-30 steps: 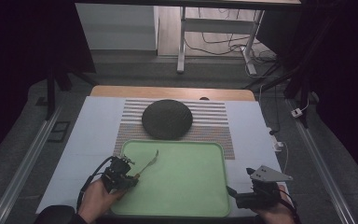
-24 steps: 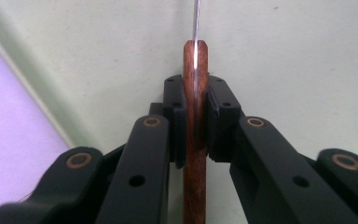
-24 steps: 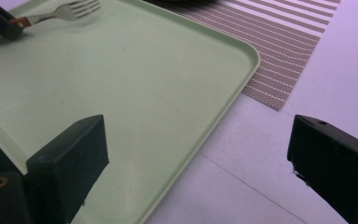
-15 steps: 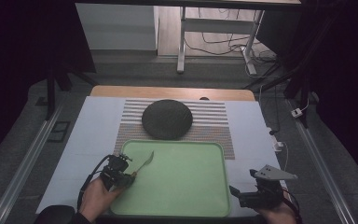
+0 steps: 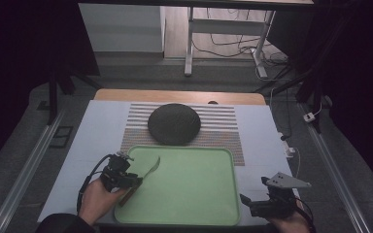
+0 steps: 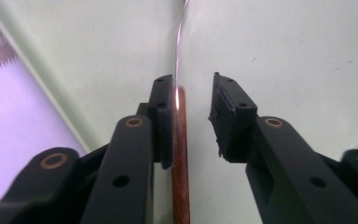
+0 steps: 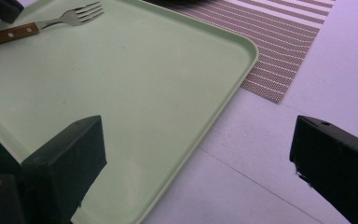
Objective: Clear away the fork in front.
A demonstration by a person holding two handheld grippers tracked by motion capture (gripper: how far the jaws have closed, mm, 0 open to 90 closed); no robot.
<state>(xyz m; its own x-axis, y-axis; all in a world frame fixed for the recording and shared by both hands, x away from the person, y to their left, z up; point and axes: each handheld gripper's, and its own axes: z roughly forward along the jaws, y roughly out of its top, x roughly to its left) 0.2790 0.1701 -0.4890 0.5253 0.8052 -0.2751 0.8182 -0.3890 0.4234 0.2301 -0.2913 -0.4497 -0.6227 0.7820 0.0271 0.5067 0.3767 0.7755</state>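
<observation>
The tray (image 5: 189, 194), low in the middle of the high view, is plain pale green; the fork (image 7: 37, 27) at the upper left of the right gripper view has a reddish-brown wooden handle with pale rivets and silver tines; the placemat (image 5: 223, 127) behind the tray is striped brown and white; the round plate (image 5: 174, 124) on it is dark grey, finely speckled; the table cover (image 5: 97, 126) is pale bluish white; both the left gripper (image 6: 193, 100) and the right gripper (image 7: 196, 154) are black, the left with brass-coloured pins.

Dark round plate (image 5: 174, 124) rests on striped placemat (image 5: 223, 126).
</observation>
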